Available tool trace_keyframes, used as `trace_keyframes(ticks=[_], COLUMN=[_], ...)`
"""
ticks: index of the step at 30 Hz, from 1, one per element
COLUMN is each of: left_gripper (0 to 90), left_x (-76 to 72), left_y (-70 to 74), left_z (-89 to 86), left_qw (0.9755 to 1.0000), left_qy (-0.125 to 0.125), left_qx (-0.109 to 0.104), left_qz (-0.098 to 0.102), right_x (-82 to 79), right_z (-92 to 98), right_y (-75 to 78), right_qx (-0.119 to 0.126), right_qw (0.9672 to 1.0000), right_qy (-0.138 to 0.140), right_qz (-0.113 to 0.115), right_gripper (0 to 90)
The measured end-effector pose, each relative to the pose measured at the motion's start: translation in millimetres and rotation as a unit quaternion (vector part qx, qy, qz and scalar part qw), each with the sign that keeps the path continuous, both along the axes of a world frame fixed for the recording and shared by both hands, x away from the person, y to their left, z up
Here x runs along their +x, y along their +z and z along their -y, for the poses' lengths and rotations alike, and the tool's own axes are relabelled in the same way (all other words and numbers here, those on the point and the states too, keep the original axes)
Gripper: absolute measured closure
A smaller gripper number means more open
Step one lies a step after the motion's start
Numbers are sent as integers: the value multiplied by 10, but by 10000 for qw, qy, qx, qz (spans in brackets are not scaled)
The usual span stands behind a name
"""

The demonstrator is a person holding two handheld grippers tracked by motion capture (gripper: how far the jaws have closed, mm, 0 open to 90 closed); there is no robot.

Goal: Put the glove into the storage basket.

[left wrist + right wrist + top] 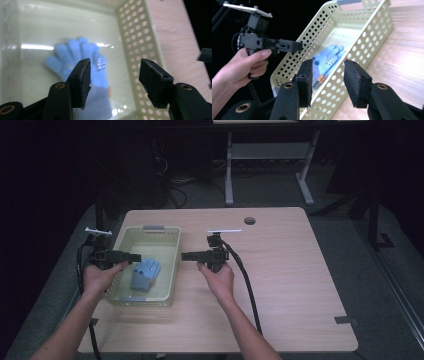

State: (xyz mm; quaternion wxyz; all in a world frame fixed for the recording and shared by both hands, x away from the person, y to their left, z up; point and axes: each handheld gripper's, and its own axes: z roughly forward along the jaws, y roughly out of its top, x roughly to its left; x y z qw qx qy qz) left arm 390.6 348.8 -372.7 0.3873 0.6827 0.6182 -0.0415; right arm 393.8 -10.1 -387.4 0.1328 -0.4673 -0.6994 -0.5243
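A light blue glove (145,274) lies flat on the bottom of a pale perforated basket (173,265) at the table's left. My left gripper (136,257) hangs over the basket's left rim and points right, open, with nothing between its jaws. In the left gripper view the glove (80,53) lies below the open gripper (115,75), apart from it. My right gripper (184,256) stands just right of the basket and points left at it, also open. The right gripper view shows that gripper (328,75) outside the basket wall (362,42), the glove (328,61) inside, and the left gripper (297,46) beyond.
The basket stands on a light wooden table (280,285) with bare room to its right. A round cable hole (250,220) sits near the far edge and a strip of grey tape (345,320) at the right front. Behind are a desk frame (229,175) and cables on the floor.
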Motion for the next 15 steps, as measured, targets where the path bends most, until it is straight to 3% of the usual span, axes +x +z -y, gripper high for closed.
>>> trace_keyframes(ticks=[7, 15], left_gripper=[404, 358], left_x=[-47, -53], left_y=[51, 111], left_z=[184, 348], left_qw=[9995, 9985], left_qy=[-174, -401], left_qx=[-179, -227], left_qz=[170, 309], right_x=[12, 3], right_z=[139, 318], right_y=[-10, -24], right_qx=[-6, 80], right_qw=[9999, 9996], right_qy=[-154, -278], right_qz=[-44, -55], right_gripper=[504, 469])
